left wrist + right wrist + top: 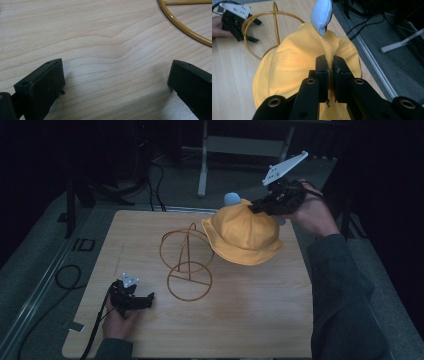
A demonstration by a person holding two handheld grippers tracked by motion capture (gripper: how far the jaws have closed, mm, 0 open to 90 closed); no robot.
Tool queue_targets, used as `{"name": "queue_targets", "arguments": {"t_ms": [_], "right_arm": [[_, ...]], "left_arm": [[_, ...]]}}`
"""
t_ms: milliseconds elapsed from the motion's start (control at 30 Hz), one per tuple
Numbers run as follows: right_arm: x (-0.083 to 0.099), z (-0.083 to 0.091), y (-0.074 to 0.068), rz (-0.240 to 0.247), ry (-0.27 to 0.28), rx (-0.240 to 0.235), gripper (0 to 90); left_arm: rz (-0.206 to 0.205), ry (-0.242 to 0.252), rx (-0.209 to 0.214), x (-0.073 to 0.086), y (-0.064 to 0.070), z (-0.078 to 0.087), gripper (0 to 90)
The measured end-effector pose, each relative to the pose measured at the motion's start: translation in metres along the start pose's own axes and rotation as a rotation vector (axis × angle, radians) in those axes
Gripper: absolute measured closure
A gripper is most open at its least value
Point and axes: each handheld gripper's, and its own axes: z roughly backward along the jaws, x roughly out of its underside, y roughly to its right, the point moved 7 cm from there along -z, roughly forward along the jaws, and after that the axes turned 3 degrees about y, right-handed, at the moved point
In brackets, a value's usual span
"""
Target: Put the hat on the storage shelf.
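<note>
While the person's right hand [312,212] reaches in from about two o'clock on the wooden table [250,320], its right gripper [256,206] holds a yellow bucket hat [245,235] lifted above the far right part of the tabletop. Seen from the right gripper view, the two black jaws are pressed together on a pinched ridge of yellow cloth at the hat's crown [329,62], with fabric squeezed between them. A small pale blue padded piece [321,15] stands up from the hat just beyond the jaws, at twelve o'clock in that view. A white three-cornered plate [285,167] sits on top of this gripper.

Just beside the hat, toward nine o'clock from it, a wire hat stand [187,265] of golden-brown metal stands near the middle of the table. It has a round ring flat on the wood, an upright rod, and looped hoops above. The hat's brim hangs near the upper hoop; whether they touch cannot be told.

At about seven o'clock on the table, the left hand [117,322] rests on the wood with the left gripper [147,299], well apart from the hat. From the left gripper view, its jaws are spread wide with bare wood grain between them, and a curve of the stand's base ring [185,30] shows at two o'clock.
</note>
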Motion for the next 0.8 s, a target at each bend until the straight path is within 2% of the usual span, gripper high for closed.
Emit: {"name": "queue_targets", "arguments": {"t_ms": [433,800], "right_arm": [[-0.023,-0.001,-0.005,0.003,0.065,-0.017,84.0],[-0.040,-0.012,-0.014,0.014,0.098,-0.044,84.0]], "left_arm": [[-0.001,0.000,0.000,0.000,0.000,0.000,0.8],[-0.003,-0.002,0.000,0.000,0.000,0.000,0.8]]}}
